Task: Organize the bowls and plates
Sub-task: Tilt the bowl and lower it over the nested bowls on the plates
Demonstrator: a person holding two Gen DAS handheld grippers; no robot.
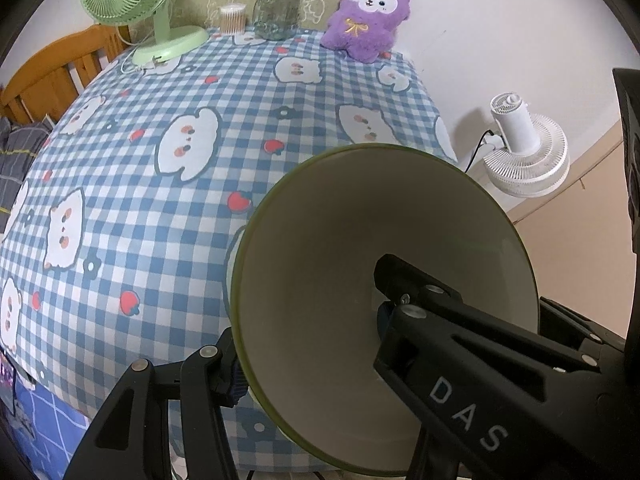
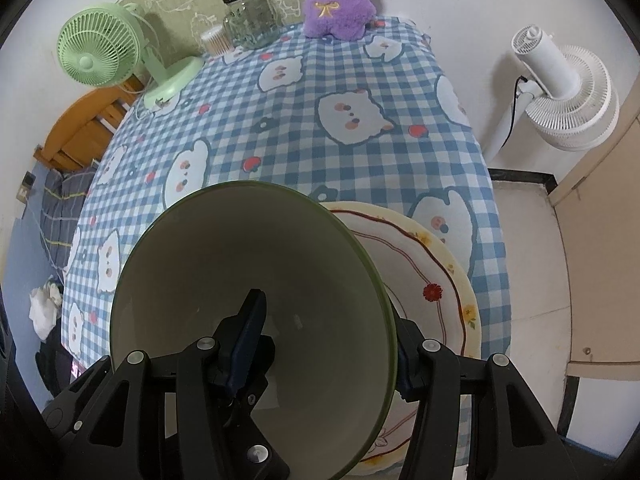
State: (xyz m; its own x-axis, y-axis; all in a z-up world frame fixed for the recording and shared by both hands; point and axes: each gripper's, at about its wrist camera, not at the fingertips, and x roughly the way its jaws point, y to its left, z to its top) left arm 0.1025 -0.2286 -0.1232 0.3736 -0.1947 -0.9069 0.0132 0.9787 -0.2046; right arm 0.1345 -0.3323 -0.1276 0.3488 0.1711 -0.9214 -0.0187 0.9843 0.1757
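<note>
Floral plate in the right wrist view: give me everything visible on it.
The floral plate is cream and glossy, ceramic by its look, with a wavy dark red line inside the rim, a red flower and small yellow blossoms. It lies flat on the checked tablecloth near the table's right edge. The green-rimmed bowl in the right tool hides its left part; contact cannot be told.

The table [image 2: 460,208] carries a plate [image 2: 432,264] at its near right edge. A bowl [image 2: 256,280] sits above the plate's left part. Along the far edge stand, left to right, a desk fan [image 2: 100,60], a small container [image 2: 214,40], a jar [image 2: 248,20] and a plush toy [image 2: 338,0]. A floor fan [image 2: 560,92] stands right of the table.
</note>
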